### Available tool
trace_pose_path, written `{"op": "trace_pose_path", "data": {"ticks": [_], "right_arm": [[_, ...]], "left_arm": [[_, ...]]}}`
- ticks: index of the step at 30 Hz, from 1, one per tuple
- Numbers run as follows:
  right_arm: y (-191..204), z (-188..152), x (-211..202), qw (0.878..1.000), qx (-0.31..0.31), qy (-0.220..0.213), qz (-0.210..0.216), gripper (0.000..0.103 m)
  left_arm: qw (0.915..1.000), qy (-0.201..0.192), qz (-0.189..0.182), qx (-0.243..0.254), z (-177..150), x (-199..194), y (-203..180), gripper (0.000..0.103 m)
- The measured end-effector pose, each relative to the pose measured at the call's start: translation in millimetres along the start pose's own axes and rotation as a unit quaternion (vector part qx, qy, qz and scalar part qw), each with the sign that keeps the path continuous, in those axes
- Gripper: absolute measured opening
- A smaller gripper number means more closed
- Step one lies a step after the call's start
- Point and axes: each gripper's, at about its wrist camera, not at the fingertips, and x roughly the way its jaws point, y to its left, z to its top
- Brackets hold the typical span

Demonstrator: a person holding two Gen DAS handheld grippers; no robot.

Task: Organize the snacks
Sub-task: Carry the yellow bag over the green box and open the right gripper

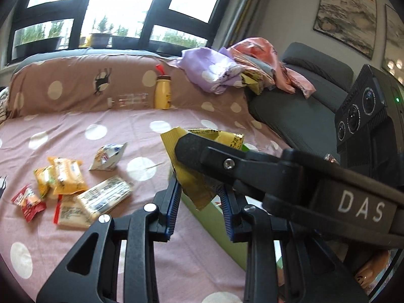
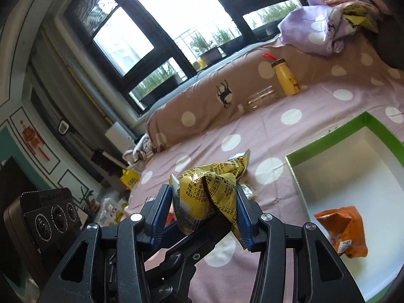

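My right gripper (image 2: 204, 202) is shut on a yellow snack bag (image 2: 209, 189) and holds it above the bed, just left of a green box (image 2: 325, 139) with a white inside. An orange snack packet (image 2: 343, 229) lies in the box. In the left wrist view my left gripper (image 1: 200, 197) is open with its fingers either side of the same yellow bag (image 1: 192, 176), which the right gripper's finger (image 1: 202, 151) crosses from the right. The green box's wall (image 1: 214, 224) shows under it. Several snack packets (image 1: 68, 176) lie on the pink dotted bedsheet (image 1: 101, 126) at the left.
A yellow bottle (image 1: 162, 92) stands and a clear bottle (image 1: 128, 100) lies against the brown dotted pillow (image 1: 75, 85) at the back. Purple and pink clothes (image 1: 227, 68) are piled at the right, next to a grey chair (image 1: 303, 101).
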Motion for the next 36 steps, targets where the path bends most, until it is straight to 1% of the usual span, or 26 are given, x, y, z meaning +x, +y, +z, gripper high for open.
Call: {"op": "trace_pose_path", "data": {"ticks": [6,15,22,28,33,36], "right_arm": [[-33.5,8.6,-19.0,0.998,0.042,-0.032,-0.023,0.052],[-82.8,12.5,-35.5,0.989,0.12,-0.05,-0.067,0.052],[-114.3,9.9,-35.8,0.979,0.174,-0.038,-0.1,0.052],[-129.3,8.0,-36.0,0.973,0.197,-0.034,-0.118,0.052],[-142.3,5.9,-31.1,0.966,0.219,-0.025,-0.134,0.052],[-151.0,3.5,-28.4,0.961,0.236,-0.019,-0.142,0.052]], "left_arm": [[0.999,0.02,-0.035,0.018,7.5,31.5,-22.4,0.029],[0.9933,0.074,-0.082,0.032,8.3,79.7,-47.7,0.029],[0.9877,0.116,-0.102,0.025,1.2,108.1,-59.7,0.029],[0.9834,0.139,-0.115,0.017,-1.1,124.0,-60.6,0.029],[0.9795,0.162,-0.119,0.008,-6.2,138.4,-58.8,0.029],[0.9783,0.172,-0.116,0.009,-9.5,145.4,-59.7,0.029]]}}
